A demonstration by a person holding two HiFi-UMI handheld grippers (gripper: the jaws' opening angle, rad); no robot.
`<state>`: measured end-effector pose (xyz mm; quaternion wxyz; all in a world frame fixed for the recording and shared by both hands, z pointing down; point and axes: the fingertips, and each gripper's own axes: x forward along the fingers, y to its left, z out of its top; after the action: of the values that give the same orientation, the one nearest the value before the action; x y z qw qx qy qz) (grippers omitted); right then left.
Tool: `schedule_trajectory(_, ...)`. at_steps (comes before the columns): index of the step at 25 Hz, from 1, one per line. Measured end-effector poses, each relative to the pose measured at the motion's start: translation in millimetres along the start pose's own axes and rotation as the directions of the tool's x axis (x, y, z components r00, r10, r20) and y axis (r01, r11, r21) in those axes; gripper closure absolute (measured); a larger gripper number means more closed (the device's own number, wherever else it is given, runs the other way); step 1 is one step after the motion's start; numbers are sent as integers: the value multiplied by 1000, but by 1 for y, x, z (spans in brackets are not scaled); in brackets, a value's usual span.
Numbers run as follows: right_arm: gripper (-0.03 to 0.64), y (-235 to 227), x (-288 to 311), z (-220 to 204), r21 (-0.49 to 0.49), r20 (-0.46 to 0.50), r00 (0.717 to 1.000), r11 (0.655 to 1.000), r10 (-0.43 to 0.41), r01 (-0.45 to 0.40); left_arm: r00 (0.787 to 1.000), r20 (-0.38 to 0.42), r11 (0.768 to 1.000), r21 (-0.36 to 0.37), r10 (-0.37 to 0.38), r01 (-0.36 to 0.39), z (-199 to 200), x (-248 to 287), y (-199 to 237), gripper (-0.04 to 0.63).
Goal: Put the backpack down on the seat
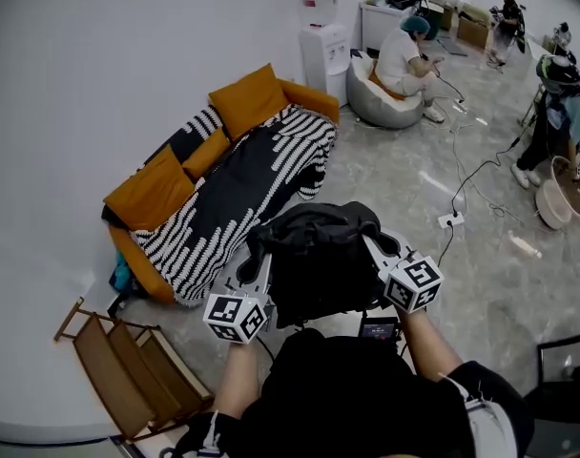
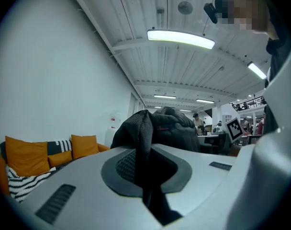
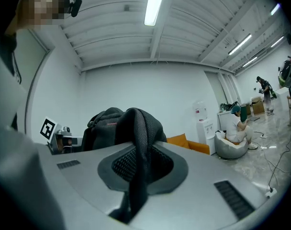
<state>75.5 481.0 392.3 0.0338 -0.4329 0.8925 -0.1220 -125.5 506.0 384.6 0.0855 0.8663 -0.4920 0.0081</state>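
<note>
Clearly unfinished — left tool (image 1: pixel 255 265) and right tool (image 1: pixel 383 248) each pinch a strap (image 2: pixel 144 143); backpack (image 1: pixel 319 256) hangs well short of the sofa (image 1: pixel 312 97).

Backpack (image 1: pixel 319 256) is matt black woven cloth, and the strap (image 2: pixel 144 138) pinched in the left gripper (image 2: pixel 148 176) is coarse open mesh. The gripper shell looks like smooth matt grey plastic with a dark, finely textured pad (image 2: pixel 121 166). Beyond the claws, the sofa (image 1: pixel 247 98) has soft orange fabric cushions, with a knitted striped throw (image 1: pixel 242 189) over it, and the floor (image 1: pixel 500 294) is glossy polished stone
</note>
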Motion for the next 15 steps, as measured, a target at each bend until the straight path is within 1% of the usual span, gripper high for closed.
schedule_trajectory(4, 569, -3, 5, 2, 29, -9, 1000, 1000, 3, -3, 1000, -6, 1000, -9, -4, 4, 0, 7, 3, 560)
schedule_trajectory(8, 569, -13, 16, 3, 82, -17, 999, 996, 32, -31, 1000, -9, 1000, -24, -17, 17, 4, 20, 12, 560)
schedule_trajectory(15, 569, -39, 37, -9, 88, -41, 999, 996, 24, -20, 999, -29, 999, -29, -37, 36, -4, 51, 27, 560)
